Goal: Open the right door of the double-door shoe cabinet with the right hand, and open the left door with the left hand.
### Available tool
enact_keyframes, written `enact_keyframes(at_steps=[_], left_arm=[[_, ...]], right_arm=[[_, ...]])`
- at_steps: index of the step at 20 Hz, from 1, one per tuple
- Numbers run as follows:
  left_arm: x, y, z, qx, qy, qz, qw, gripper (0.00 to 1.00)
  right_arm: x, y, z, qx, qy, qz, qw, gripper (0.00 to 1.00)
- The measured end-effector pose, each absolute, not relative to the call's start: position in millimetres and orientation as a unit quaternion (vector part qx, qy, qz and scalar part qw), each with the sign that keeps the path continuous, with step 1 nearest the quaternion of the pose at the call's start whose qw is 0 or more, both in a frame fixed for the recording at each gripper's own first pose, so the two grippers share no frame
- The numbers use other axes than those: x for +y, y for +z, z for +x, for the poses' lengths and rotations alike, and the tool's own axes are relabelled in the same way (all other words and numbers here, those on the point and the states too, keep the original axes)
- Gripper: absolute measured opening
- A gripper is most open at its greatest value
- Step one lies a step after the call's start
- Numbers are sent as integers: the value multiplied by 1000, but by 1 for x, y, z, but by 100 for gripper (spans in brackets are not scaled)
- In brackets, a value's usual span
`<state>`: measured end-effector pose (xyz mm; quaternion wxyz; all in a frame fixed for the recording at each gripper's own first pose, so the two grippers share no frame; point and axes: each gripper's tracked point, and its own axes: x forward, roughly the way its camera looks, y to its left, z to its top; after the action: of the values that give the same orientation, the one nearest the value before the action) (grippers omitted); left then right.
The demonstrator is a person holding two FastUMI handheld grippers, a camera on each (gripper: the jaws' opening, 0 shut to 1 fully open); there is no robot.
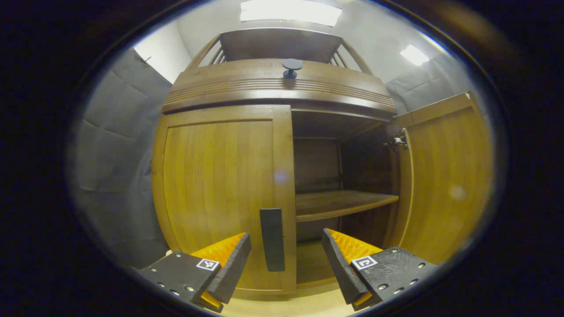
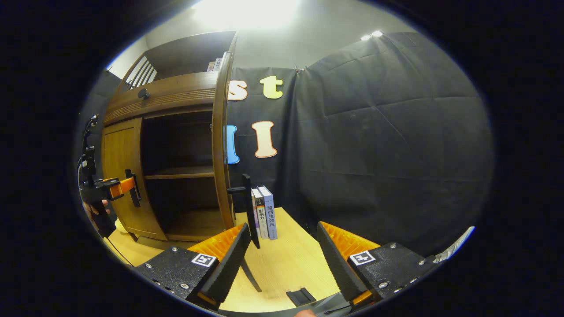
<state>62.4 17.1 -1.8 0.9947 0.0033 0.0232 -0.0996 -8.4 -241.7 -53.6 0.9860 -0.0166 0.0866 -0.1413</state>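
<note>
Left gripper view: the left gripper (image 1: 286, 259) has its fingers wide apart, holding nothing. The left door (image 1: 222, 193) is closed, and its tall black handle (image 1: 272, 240) stands upright between the fingers. Beside it the right door (image 1: 445, 180) is swung open, showing a bare shelf (image 1: 343, 203).

Right gripper view: the right gripper (image 2: 280, 259) is wide open too, empty, over the worktop (image 2: 286, 264). The right door's handle (image 2: 247, 211) is just ahead, with books (image 2: 264, 211) beside it.

Wooden shoe cabinet (image 1: 273, 88): right door (image 1: 445, 180) open, left door (image 1: 220, 193) closed.
</note>
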Motion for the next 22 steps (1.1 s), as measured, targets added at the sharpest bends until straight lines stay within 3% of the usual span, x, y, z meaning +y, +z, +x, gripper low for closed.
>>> enact_keyframes(at_steps=[8,10,13,19,22], left_arm=[[24,-16,91,29,-79,-26,996,99],[17,-19,95,38,-90,-35,995,83],[13,-30,97,58,-100,-42,992,80],[14,-31,93,73,-107,-21,991,19],[14,-26,87,78,-114,-30,990,23]], right_arm=[[-245,-61,-12,99,-152,-20,983,93],[-243,-63,-13,103,-153,-15,983,94],[-234,-63,-14,102,-146,-4,984,94],[-220,-55,-10,85,-135,1,987,94],[-211,-53,-13,83,-129,6,988,94]])
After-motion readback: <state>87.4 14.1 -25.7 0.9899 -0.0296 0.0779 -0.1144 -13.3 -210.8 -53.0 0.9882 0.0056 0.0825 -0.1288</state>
